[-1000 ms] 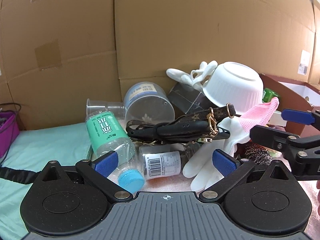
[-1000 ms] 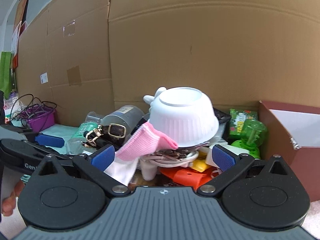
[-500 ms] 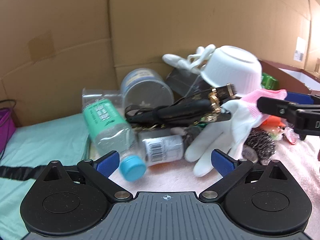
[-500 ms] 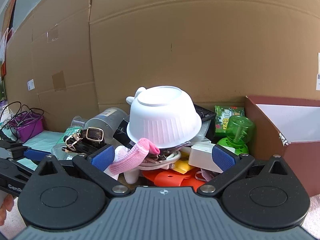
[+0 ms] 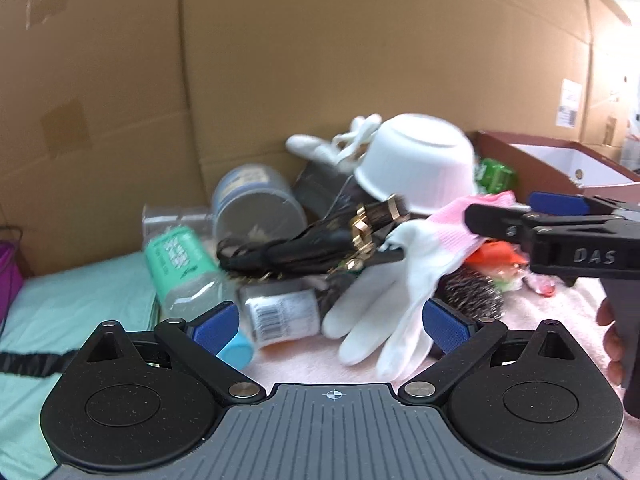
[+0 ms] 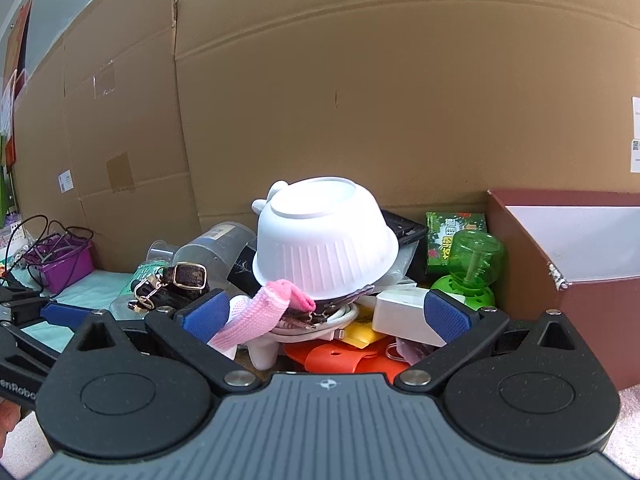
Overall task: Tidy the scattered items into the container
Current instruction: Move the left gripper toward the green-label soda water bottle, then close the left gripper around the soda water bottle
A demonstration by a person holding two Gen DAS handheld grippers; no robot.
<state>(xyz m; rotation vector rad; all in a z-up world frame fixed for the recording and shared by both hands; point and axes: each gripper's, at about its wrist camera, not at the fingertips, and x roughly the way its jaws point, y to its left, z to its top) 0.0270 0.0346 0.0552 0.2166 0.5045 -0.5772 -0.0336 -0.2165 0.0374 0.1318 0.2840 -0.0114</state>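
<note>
Now lifted clear of the pile: white glove [image 5: 384,312], pink cuff hanging beside right gripper [image 6: 326,314], jaws wide, grip unconfirmed. Left gripper [image 5: 330,322] spread wide, empty. Brown container [image 6: 560,264] at right, awaiting deposit.

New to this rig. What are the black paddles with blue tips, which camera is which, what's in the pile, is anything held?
No robot: a person holds two hand grippers, with a fisheye camera on each looking along its fingers. The black paddles are each gripper's own blue-padded fingers. The left gripper is open and empty. From its view the right gripper reaches in from the right; its own view shows it open, with the glove's pink cuff against one pad but not clamped. The pile: white glove, upturned white bowl, dark strap, bottles, steel scourer. The brown box stands right.
</note>
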